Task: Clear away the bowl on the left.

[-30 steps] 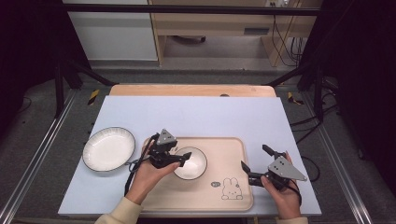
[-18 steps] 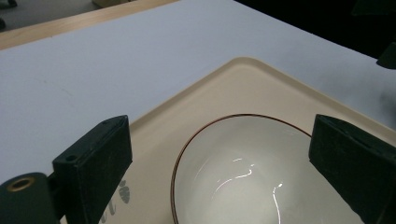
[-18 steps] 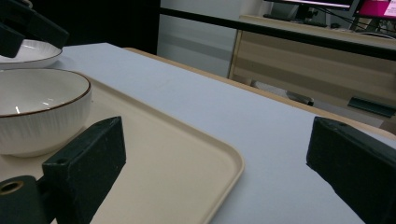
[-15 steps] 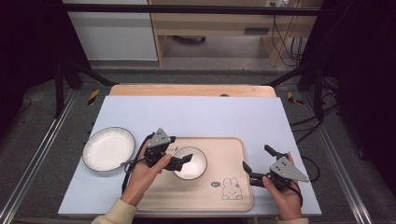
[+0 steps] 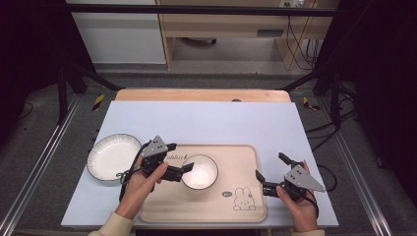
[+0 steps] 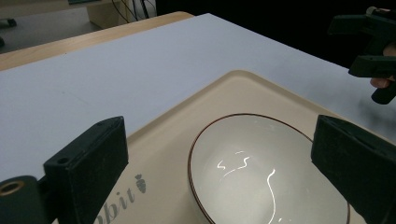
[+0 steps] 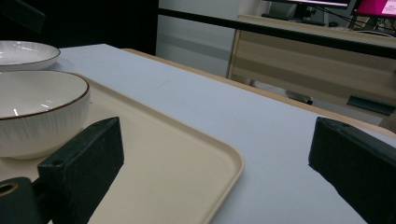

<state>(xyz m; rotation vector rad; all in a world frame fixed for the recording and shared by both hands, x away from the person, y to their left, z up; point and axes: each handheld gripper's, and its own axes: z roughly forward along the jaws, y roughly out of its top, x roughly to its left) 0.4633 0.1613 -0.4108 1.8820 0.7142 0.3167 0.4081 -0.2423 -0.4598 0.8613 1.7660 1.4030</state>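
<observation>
White ribbed bowl (image 5: 199, 171) sits between the left gripper (image 5: 178, 160)'s wide-open jaws. Close squarely on its rim. Right gripper (image 5: 271, 172) gapes empty beside the tray (image 5: 246, 201).

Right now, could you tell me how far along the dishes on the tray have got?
Done: the bowl sits on the tray. In hand: nothing; the left gripper is open beside the bowl, and the right gripper is open at the tray's edge. Left, probably: the plate lies on the table off the tray.
</observation>
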